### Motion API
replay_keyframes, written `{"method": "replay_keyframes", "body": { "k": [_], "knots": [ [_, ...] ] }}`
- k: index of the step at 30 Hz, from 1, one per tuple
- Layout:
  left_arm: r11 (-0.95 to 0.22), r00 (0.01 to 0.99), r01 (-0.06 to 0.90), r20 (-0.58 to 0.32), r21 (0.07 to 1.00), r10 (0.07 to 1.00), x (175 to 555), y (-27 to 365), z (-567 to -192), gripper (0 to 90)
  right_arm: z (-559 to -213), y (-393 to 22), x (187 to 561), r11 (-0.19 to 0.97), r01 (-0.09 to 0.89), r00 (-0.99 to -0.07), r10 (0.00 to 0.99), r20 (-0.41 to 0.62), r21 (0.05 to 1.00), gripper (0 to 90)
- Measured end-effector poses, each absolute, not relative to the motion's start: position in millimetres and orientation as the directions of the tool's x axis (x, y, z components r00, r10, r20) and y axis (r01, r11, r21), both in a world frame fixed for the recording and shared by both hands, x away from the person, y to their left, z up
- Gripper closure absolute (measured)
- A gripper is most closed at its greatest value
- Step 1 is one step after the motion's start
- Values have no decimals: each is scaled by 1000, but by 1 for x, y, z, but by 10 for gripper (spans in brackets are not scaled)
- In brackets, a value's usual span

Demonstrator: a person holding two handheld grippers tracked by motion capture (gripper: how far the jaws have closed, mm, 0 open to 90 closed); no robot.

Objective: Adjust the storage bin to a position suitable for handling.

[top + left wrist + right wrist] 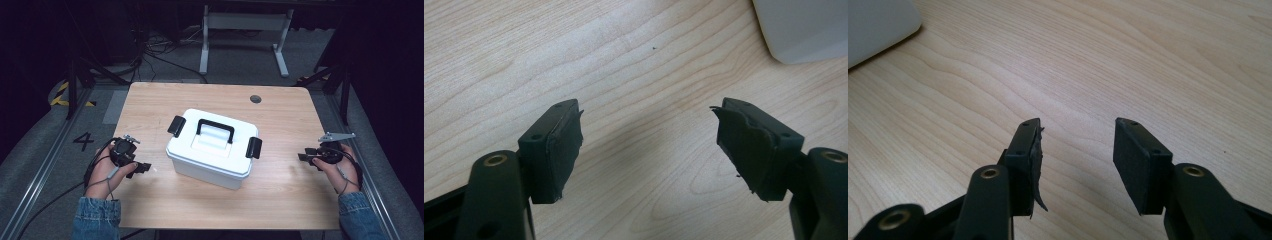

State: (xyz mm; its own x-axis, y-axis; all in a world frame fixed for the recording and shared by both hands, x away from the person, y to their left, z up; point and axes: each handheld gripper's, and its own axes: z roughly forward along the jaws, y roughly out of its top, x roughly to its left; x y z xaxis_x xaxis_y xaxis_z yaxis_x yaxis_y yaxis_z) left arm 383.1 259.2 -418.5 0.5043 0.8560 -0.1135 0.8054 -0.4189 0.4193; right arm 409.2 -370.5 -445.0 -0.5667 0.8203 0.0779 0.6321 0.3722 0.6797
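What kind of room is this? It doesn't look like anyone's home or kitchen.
Probably a lab or recording studio for hand-held gripper work. A lone wooden table stands among dark curtains, floor rails with hazard tape, and loose cables. A person holds the left gripper and right gripper beside a white box.

Wooden table (pixel 280 200), light grain, rounded corners, dark round hole (pixel 255 99) near far edge. White lidded box (pixel 212 150) at centre, set askew; black carry handle (pixel 215 130) lying on lid, black latch at each end. Beyond the table: white frame legs (pixel 245 30), loose cables (pixel 155 50) on grey floor, a painted "4" (pixel 83 141) at left.
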Motion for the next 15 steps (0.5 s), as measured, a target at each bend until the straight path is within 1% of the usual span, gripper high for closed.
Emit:
{"method": "replay_keyframes", "body": {
  "k": [4,7,10,15],
  "knots": [
    [-429,514,797,-106,425,851,383,257,-416,271,-444,-369,409,385,605,-583,810,58,697,522],
    [-431,516,794,-102,429,850,383,256,-414,271,-442,-367,408,364,621,-578,811,92,694,528],
    [-430,515,794,-101,429,851,383,257,-414,272,-441,-367,408,375,616,-583,809,80,692,528],
    [-438,520,792,-95,426,849,385,257,-415,271,-437,-365,407,379,620,-585,807,84,687,572]
  ]
}}
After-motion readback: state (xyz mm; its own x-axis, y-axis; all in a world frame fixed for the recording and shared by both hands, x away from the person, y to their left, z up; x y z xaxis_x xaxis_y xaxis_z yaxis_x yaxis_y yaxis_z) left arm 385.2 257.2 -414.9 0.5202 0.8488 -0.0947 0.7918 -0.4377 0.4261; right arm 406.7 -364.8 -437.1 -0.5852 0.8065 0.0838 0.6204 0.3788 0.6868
